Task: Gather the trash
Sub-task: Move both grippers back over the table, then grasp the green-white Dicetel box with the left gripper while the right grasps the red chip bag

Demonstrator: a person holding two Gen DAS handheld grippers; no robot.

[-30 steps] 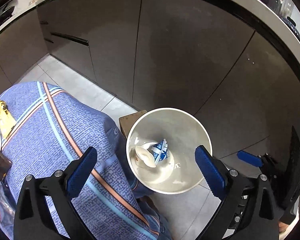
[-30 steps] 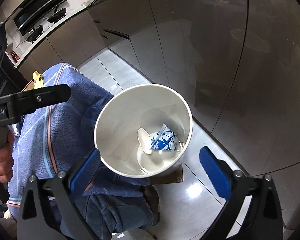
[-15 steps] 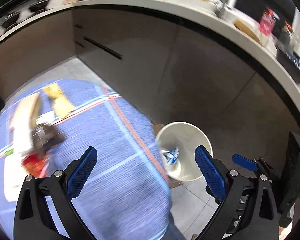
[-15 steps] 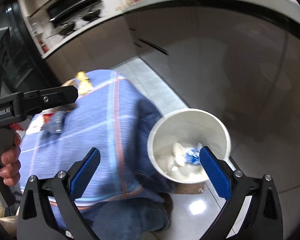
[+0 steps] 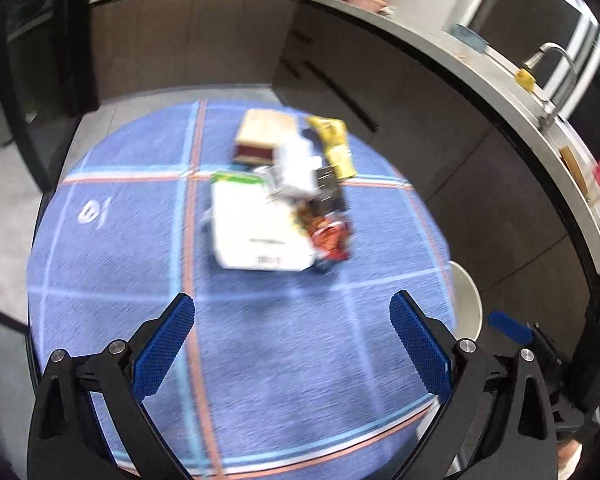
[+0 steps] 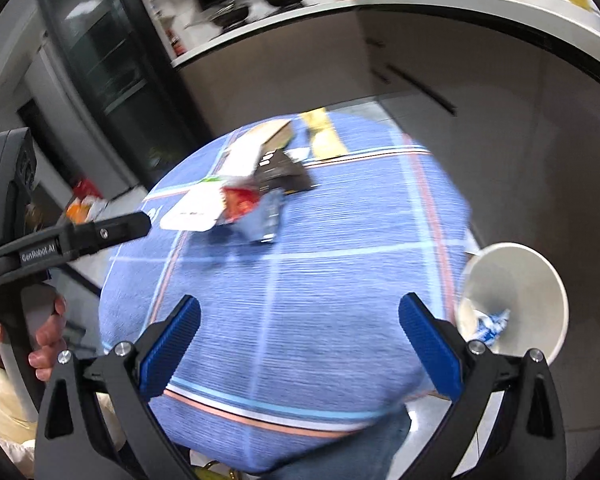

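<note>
A pile of trash lies on the round table with the blue checked cloth (image 5: 260, 340): a white carton (image 5: 256, 232), a red wrapper (image 5: 330, 238), a yellow wrapper (image 5: 334, 142) and a brown-topped box (image 5: 262, 136). The frames are blurred. My left gripper (image 5: 292, 344) hovers open over the cloth, nearer to me than the pile. My right gripper (image 6: 300, 344) is also open above the cloth (image 6: 320, 280), with the carton (image 6: 196, 208) and red wrapper (image 6: 240, 200) farther off. The white bin (image 6: 528, 292) stands beside the table at right, with a blue-and-white wrapper (image 6: 492, 322) inside.
Grey kitchen cabinets (image 5: 380, 92) and a countertop with a sink tap (image 5: 556, 64) curve behind the table. A hand (image 6: 48, 340) holds the other gripper's handle at left in the right wrist view. The bin rim (image 5: 466, 304) shows at the table's right edge.
Both grippers swung up and away from the bin toward the tabletop. The trash pile has come into the middle of both views, and the bin has slid off to the right.
</note>
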